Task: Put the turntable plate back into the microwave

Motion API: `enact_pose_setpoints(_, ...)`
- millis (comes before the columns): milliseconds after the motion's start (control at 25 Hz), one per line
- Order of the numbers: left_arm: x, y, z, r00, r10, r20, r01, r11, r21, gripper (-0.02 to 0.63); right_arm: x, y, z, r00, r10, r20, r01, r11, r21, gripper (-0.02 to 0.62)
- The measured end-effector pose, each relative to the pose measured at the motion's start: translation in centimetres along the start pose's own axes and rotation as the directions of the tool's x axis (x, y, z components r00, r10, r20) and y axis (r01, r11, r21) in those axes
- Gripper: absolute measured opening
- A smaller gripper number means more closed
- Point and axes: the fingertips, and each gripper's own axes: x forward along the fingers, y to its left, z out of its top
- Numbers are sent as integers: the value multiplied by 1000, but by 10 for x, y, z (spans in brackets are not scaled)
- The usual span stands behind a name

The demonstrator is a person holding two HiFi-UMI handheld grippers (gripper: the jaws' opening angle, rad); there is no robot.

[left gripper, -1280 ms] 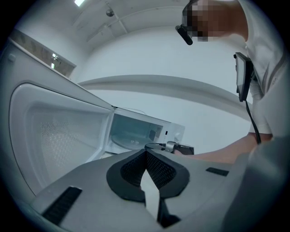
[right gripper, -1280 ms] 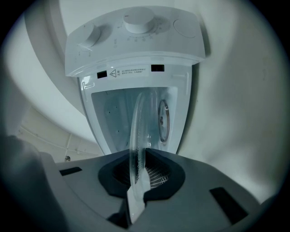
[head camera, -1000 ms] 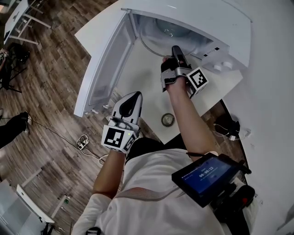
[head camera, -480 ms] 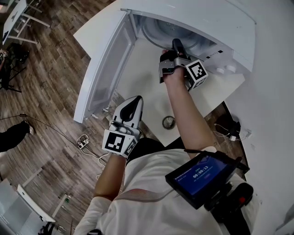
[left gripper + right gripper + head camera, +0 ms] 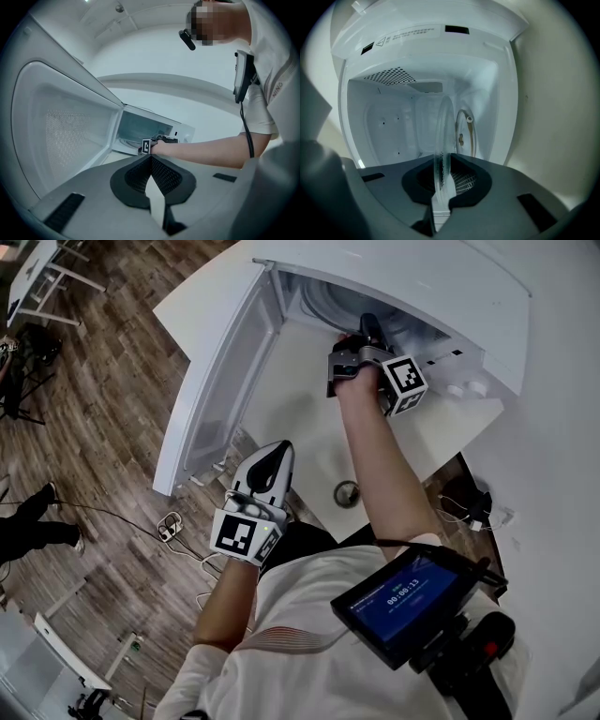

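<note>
Deeper into the open white microwave [image 5: 441,287] than a second ago, the right gripper [image 5: 368,324] pinches the round clear glass turntable plate [image 5: 442,126] by its rim, edge-on within the cavity. The left gripper [image 5: 273,452] has its jaws pressed together, empty.

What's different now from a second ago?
The right gripper, clamped on the plate, has pushed deeper into the microwave. The left gripper stayed put, shut and empty; the door stays open.
</note>
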Motion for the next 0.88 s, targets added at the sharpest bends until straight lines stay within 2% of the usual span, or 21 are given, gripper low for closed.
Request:
enact_pose_setpoints(320, -4, 4, -3, 1000, 8, -4, -8, 1000, -7, 9, 15, 5, 0, 999, -23, 28, 23, 999, 23, 28)
enact_pose_setpoints(520, -7, 6, -4, 1000, 9, -6, -9, 1000, -12, 9, 18, 3, -3, 998, -66, 8, 66, 997, 48, 29)
enact_pose_setpoints(680, -5, 5, -5, 1000, 2, -3, -2, 1000, -17, 9, 16, -1, -4, 995, -102, -15, 103, 993, 63, 119)
enact_pose_setpoints(880, -5, 0, -7, 1000, -6, -6, 6, 1000, -20, 9, 13, -1, -9, 988, -141, -57, 144, 988, 49, 143)
